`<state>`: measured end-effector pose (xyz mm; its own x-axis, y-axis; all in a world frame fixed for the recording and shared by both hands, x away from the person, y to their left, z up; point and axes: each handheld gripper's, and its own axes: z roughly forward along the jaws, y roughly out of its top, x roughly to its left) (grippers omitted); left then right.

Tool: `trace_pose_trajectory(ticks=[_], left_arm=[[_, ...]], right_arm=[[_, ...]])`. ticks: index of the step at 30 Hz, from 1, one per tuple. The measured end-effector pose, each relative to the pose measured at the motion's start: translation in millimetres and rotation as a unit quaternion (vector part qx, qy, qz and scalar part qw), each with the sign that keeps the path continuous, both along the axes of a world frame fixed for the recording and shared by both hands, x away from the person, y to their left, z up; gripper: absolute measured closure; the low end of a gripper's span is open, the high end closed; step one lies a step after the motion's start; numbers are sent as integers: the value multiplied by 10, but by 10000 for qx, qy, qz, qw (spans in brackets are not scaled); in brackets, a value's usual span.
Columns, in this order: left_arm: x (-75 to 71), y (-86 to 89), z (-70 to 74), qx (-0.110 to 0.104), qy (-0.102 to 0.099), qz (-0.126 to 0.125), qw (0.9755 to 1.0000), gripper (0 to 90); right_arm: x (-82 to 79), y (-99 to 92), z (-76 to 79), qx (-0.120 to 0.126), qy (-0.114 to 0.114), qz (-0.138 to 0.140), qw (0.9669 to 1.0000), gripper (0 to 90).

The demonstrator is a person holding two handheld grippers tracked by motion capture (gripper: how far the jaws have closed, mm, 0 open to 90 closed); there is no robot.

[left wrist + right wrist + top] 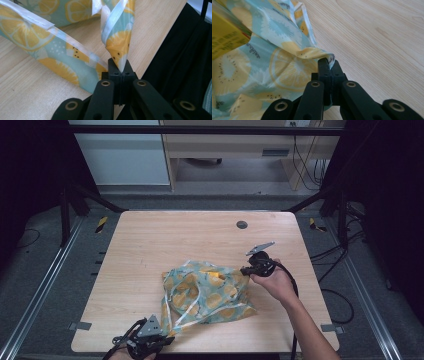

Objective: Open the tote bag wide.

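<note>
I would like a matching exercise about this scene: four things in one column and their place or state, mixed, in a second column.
1. left gripper
2. right gripper
3. yellow box
4. table

a. light wood, carries the bag
b. partly seen at the bag's opening
c. shut on the fruit-print bag at its near corner
d. shut on the bag's far right edge

Pairs: 1-c, 2-d, 3-b, 4-a

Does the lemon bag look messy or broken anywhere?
Not broken, just messy. The lemon bag lies crumpled on the table, pinched by the left gripper at one corner and the right gripper at an edge. A yellow box pokes out of it.
</note>
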<state>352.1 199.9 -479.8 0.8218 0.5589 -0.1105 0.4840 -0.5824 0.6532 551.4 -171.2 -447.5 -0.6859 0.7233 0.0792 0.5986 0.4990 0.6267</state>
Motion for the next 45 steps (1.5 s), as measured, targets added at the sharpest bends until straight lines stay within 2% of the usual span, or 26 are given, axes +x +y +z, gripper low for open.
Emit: trace_pose_trajectory(ticks=[1,9,20,22,26,29,31,34,37,41,45], left_arm=[[-7,3,4,-15,0,3,10000,900],[23,68,-29,-56,17,119,9999,900],[30,90,-26,-130,-40,170,9998,897],[24,94,-15,-148,-123,188,9996,852],[12,128,35,-261,-312,274,9988,703],[9,176,97,-468,-401,385,9974,587],[3,204,137,-592,-471,446,9961,545],[-13,213,180,-655,-551,456,9953,483],[3,205,238,-645,-734,526,9938,437],[106,219,396,-628,-1004,702,9905,395],[308,219,595,-584,-1316,883,9856,366]], right_arm=[[16,-6,-16,-38,-51,31,10000,900],[59,-14,-57,-126,-22,-109,9999,900],[46,-1,-46,-78,-86,-110,9999,900],[37,5,-22,-8,-185,-67,9998,874],[-21,6,80,166,-378,-75,9991,751],[-83,-9,164,316,-580,-70,9978,658],[-113,-25,210,396,-672,-100,9969,603],[-167,-35,284,544,-786,-159,9953,535],[-209,-25,349,550,-908,-132,9943,484],[-257,-11,421,615,-1023,-125,9928,444],[-275,-11,452,631,-1056,-141,9923,429]])
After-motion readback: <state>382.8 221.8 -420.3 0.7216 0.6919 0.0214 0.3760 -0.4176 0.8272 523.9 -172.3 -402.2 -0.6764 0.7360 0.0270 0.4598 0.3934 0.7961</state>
